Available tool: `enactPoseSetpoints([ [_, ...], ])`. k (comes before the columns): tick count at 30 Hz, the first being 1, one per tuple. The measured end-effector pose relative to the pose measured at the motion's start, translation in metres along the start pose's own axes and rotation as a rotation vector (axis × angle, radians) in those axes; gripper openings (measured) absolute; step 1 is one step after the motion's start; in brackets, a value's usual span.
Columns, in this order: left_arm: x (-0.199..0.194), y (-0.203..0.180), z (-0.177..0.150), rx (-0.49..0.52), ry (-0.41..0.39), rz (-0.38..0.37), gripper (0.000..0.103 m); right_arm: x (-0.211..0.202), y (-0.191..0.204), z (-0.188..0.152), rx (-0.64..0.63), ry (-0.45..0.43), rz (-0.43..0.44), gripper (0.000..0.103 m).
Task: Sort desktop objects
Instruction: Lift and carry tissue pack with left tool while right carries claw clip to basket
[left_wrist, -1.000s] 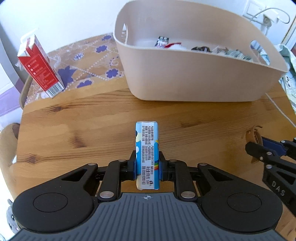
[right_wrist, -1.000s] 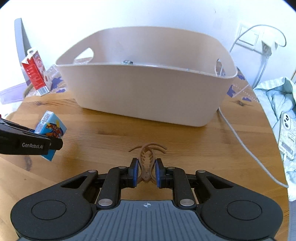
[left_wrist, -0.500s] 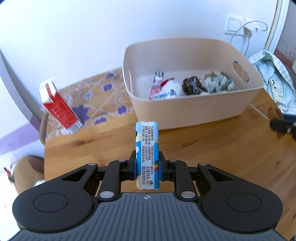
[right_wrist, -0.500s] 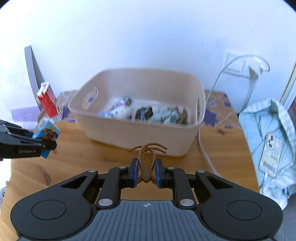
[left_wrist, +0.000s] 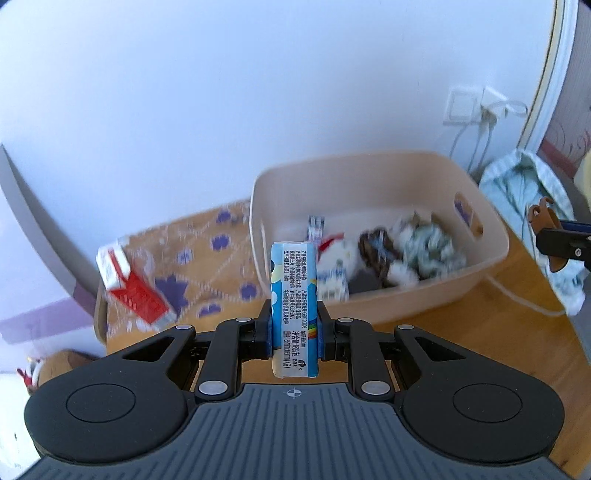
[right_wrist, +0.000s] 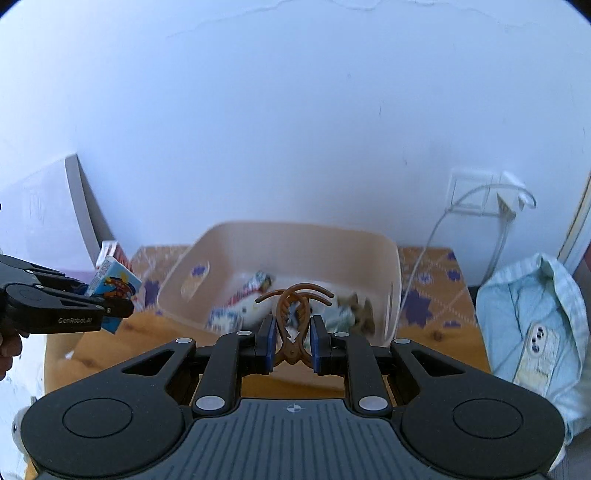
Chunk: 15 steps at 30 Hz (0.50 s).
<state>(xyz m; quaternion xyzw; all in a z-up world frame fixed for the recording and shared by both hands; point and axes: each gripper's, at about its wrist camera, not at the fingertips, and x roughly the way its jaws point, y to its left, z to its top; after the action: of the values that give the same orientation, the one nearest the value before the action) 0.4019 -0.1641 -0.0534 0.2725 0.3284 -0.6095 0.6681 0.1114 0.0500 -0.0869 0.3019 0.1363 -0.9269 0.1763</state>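
**Left wrist view: both grippers loaded above the table, bin ahead**

Left wrist view: the left gripper (left_wrist: 294, 325) is clamped on a small blue drink carton (left_wrist: 294, 295), which stands upright between the two pads. Its printed side faces the camera, its top rises well clear of the fingertips and its base hangs just below them. Beyond it a beige plastic bin (left_wrist: 436, 295) sits on the wooden table (left_wrist: 517, 343) toward the far edge, holding a blurred heap of wrappers and small packets (left_wrist: 388, 254). A red and white carton (left_wrist: 133, 288) stands tilted on a patterned cloth (left_wrist: 207, 258) at the table's far left corner. At the right edge of this view the right gripper (left_wrist: 554, 245) shows side-on with a brown clip in it.

Right wrist view: the right gripper (right_wrist: 293, 341) grips a brown hair claw clip (right_wrist: 293, 321) by its lower body; the clip stands upright between the pads, its curved prongs spreading above the fingertips. The bin (right_wrist: 391, 295) lies straight ahead, lower down. The left gripper (right_wrist: 110, 304) enters from the left edge with the blue carton (right_wrist: 116, 286) pinched in it, above the table's left side. A pale blue garment (right_wrist: 535, 314) with a phone (right_wrist: 535, 350) on it lies off the table's right edge. A white cable (right_wrist: 424, 273) runs from a wall socket (right_wrist: 480, 199) down toward the bin.
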Motion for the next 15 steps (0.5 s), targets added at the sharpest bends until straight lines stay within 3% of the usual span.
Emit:
enactPoseSetpoints([
  [8, 0.018, -0.010, 0.054, -0.030, -0.060, 0.021, 0.020, 0.024, -0.017, 0.041, -0.002, -0.067, 0.002, 0.017],
  [15, 0.061, -0.032, 0.083, -0.056, -0.011, 0.028, 0.020, 0.068, -0.027, 0.056, -0.005, -0.053, -0.008, 0.017],
])
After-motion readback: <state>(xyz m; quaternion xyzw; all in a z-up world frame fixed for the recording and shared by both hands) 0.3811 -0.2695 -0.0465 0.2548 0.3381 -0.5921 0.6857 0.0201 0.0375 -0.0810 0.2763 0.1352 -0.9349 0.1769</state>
